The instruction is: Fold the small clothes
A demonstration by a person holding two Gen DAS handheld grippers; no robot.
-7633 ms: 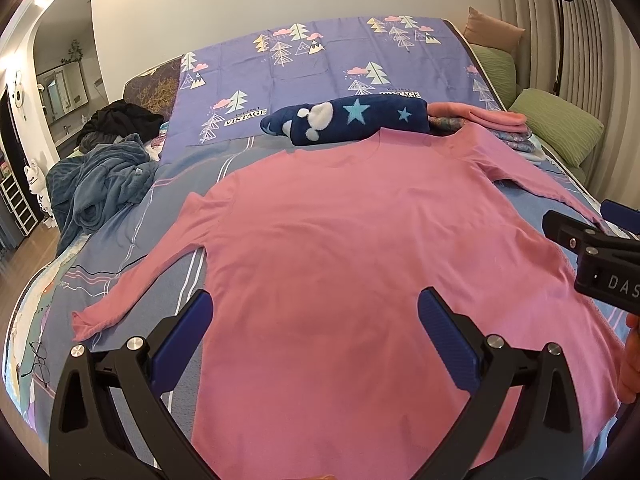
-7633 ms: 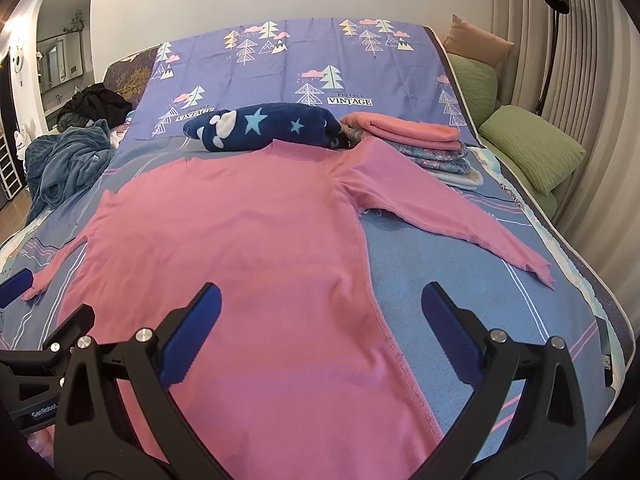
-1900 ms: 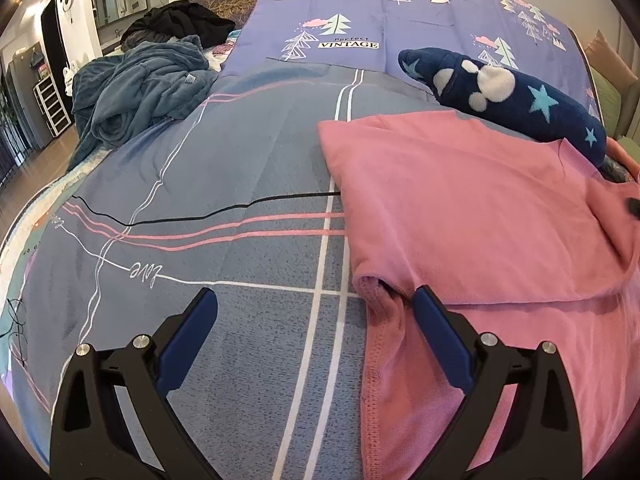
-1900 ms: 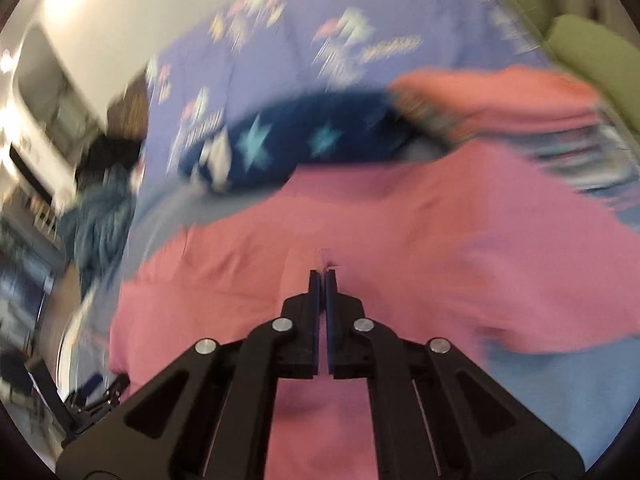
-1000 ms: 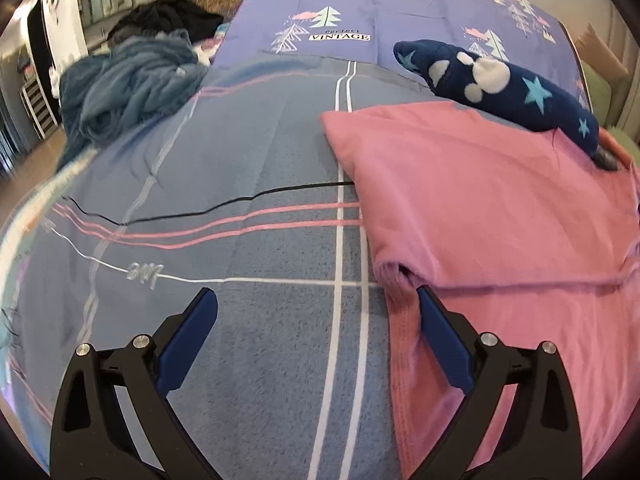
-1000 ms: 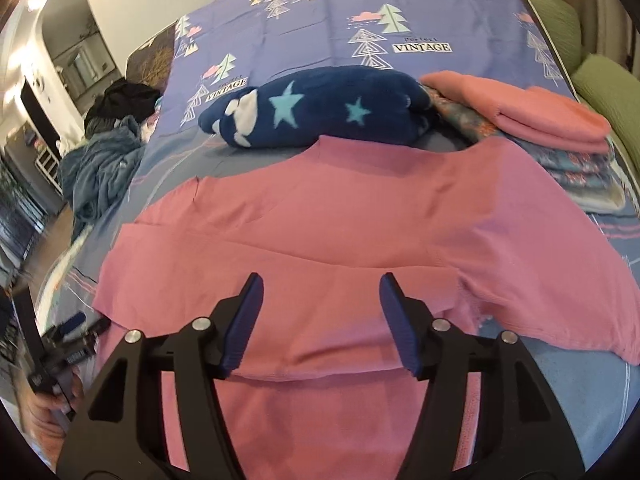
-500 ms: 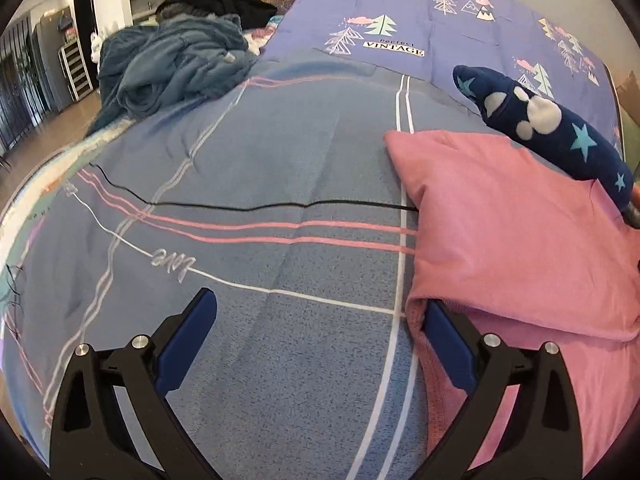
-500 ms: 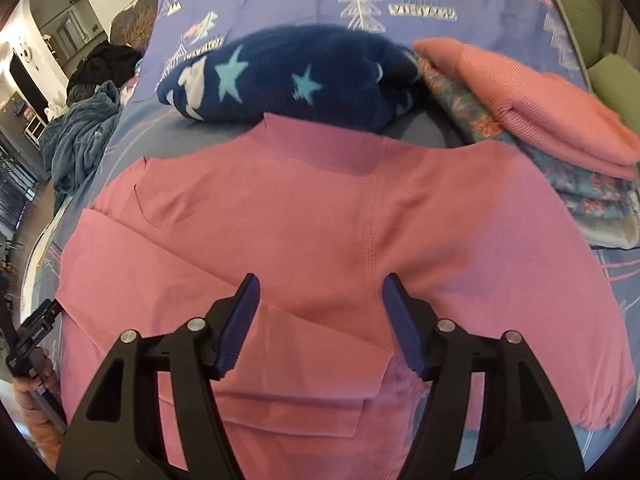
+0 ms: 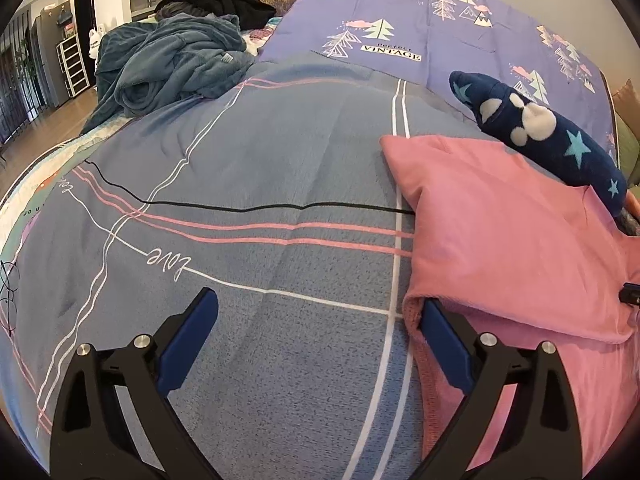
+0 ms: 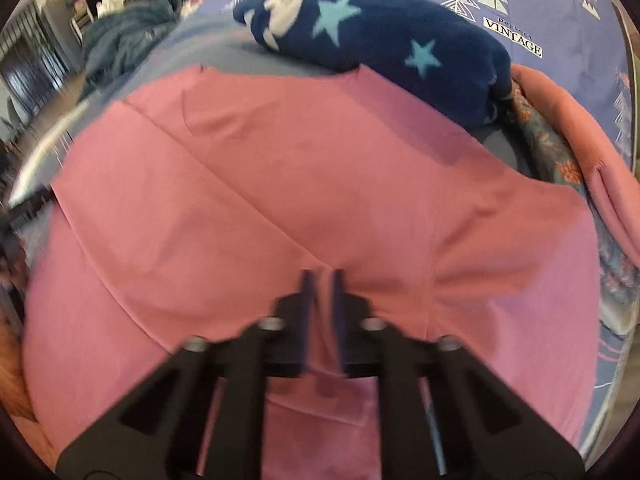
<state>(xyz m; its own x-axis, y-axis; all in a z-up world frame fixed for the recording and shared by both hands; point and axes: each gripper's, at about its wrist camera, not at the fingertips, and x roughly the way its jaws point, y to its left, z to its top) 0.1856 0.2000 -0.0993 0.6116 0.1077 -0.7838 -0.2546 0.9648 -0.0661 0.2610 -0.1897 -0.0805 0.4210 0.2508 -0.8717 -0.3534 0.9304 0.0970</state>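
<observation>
A pink long-sleeved shirt lies on the bed with its left side folded in over the body. My left gripper is open at the shirt's left edge. Its right finger sits tucked under the folded edge and its left finger rests over the bare bedspread. In the right wrist view the shirt fills the middle of the picture. My right gripper is closing its jaws there, and they stand almost together with a ridge of pink cloth pinched between them.
A navy roll with stars lies just beyond the shirt's collar. Folded clothes topped by a pink piece are stacked at the right. A crumpled blue-grey blanket sits at the far left on the striped bedspread.
My right gripper went from wide open to nearly together on the pink cloth and dropped closer to the shirt. The left gripper barely moved; its right finger now sits under the folded edge.
</observation>
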